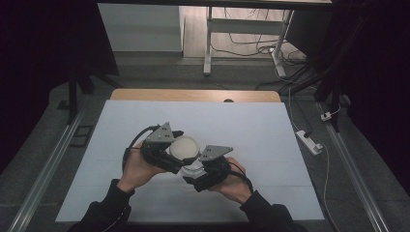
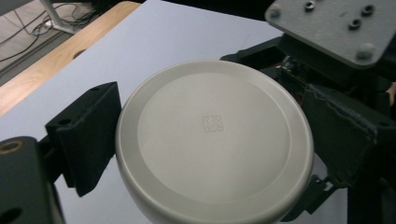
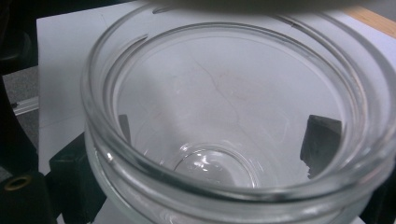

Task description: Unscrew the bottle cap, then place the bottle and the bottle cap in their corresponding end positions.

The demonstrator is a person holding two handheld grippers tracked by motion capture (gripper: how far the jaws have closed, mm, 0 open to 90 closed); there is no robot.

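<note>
A round off-white lid (image 1: 185,145) is held over the middle of the white table cover (image 1: 251,130), and my left gripper (image 1: 177,153) is shut on its rim. In the left gripper view the lid (image 2: 212,140) sits between the two black jaws of the left gripper (image 2: 215,154), its top face towards the camera. Just below and right of the lid, my right gripper (image 1: 195,174) is shut on a clear glass jar (image 1: 192,168). The right gripper view looks into the jar's (image 3: 224,116) open mouth. One fingertip (image 3: 322,142) shows through the glass, and the lid's edge (image 3: 261,3) hangs just above the rim.
The wooden table edge (image 1: 193,94) runs along the far side of the cover. A power strip (image 1: 309,141) and cables lie on the floor at the right. White desk legs (image 1: 208,43) stand behind the table. Metal rails (image 1: 43,174) flank both sides.
</note>
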